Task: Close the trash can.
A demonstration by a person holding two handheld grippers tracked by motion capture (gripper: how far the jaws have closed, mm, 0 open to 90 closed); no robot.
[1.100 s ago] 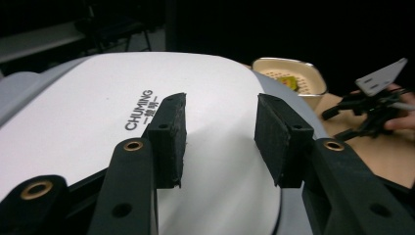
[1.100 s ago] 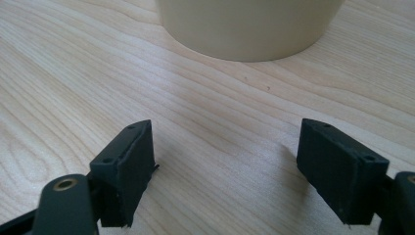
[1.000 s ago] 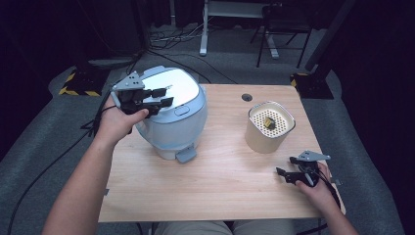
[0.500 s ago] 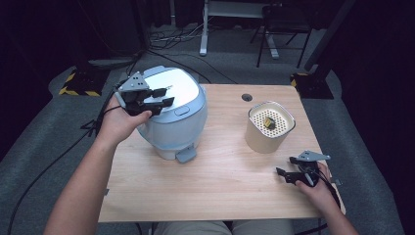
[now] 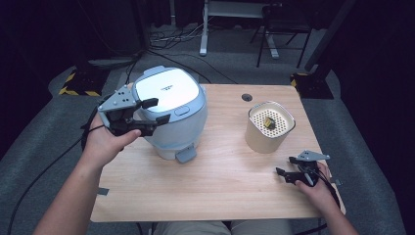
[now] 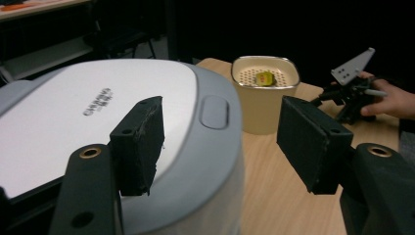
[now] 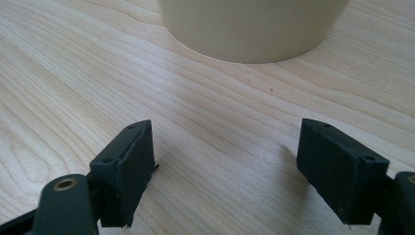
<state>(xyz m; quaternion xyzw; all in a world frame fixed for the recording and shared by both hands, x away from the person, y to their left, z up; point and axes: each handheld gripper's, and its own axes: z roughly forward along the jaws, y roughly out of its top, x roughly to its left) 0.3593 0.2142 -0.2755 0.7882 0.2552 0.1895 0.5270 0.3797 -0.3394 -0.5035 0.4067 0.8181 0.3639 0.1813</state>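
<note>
Left gripper at the rounded pale-blue cooker with white lid.
Its jaws had just been opening, nothing between them, lid edge beneath; right gripper jaws stood apart over the wooden worktop.

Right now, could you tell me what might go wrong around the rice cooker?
The left gripper, jaws just opened and empty, sits beside the rice cooker; a careless swing could knock its lid. The perforated cream container stands close before the open right gripper, so a forward push might topple it.
</note>
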